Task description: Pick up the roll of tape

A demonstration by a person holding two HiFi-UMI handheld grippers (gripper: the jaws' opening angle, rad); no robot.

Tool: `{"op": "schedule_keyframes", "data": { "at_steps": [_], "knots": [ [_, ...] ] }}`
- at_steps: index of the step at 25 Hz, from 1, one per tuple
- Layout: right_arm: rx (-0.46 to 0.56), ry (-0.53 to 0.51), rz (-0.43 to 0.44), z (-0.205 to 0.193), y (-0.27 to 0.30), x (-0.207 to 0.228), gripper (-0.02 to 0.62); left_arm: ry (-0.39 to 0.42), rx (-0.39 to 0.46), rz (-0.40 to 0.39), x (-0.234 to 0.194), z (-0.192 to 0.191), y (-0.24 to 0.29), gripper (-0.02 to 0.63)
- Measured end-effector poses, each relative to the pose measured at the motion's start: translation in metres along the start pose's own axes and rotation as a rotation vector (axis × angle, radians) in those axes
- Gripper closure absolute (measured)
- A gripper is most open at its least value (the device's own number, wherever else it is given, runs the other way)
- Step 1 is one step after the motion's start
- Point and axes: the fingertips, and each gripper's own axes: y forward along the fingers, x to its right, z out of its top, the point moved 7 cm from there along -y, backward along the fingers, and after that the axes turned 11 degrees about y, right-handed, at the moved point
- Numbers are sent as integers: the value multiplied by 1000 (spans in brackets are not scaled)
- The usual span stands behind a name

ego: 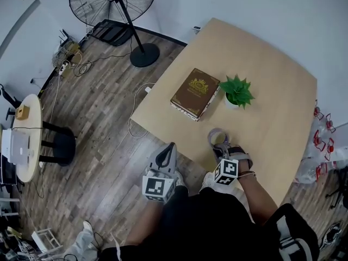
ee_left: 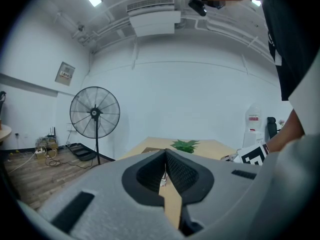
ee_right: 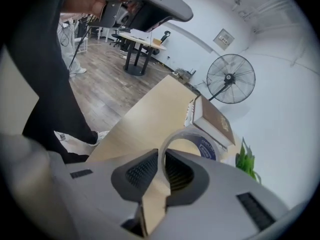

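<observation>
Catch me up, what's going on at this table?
A person works two handheld grippers at a wooden table. The right gripper is shut on the wall of the roll of tape, one jaw inside the ring. Whether the roll is off the tabletop is unclear. The left gripper is shut and empty, off the table's near edge. A book and a potted plant sit farther back.

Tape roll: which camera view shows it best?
Right gripper view: the tape roll fills the foreground, its wall pinched by the right tool. Head view shows it small, beyond that tool; left gripper view does not show it.
</observation>
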Motion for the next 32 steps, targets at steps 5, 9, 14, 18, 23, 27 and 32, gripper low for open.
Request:
{"op": "schedule_keyframes", "data": {
  "at_steps": [5, 9, 14, 18, 23, 27, 32],
  "knots": [
    [125, 97, -122, 18, -27, 23, 554, 3, 3, -11, 1, 1, 1, 601],
    [239, 192, -196, 37, -49, 41, 554, 10, 11, -24, 0, 5, 4, 600],
    [421, 351, -253, 55, -83, 68, 554, 3, 40, -28, 4, 16, 13, 601],
    [574, 544, -245, 64, -109, 89, 554, 9, 67, -24, 2, 23, 16, 600],
    [775, 871, -169, 66, -141, 117, 555, -17, 106, -26, -5, 36, 19, 600],
    [870, 971, -158, 69, -160, 129, 554, -12, 127, -34, -4, 46, 20, 601],
    [869, 942, -208, 70, -167, 130, 557, -25, 132, -38, -2, 53, 21, 601]
  ]
}}
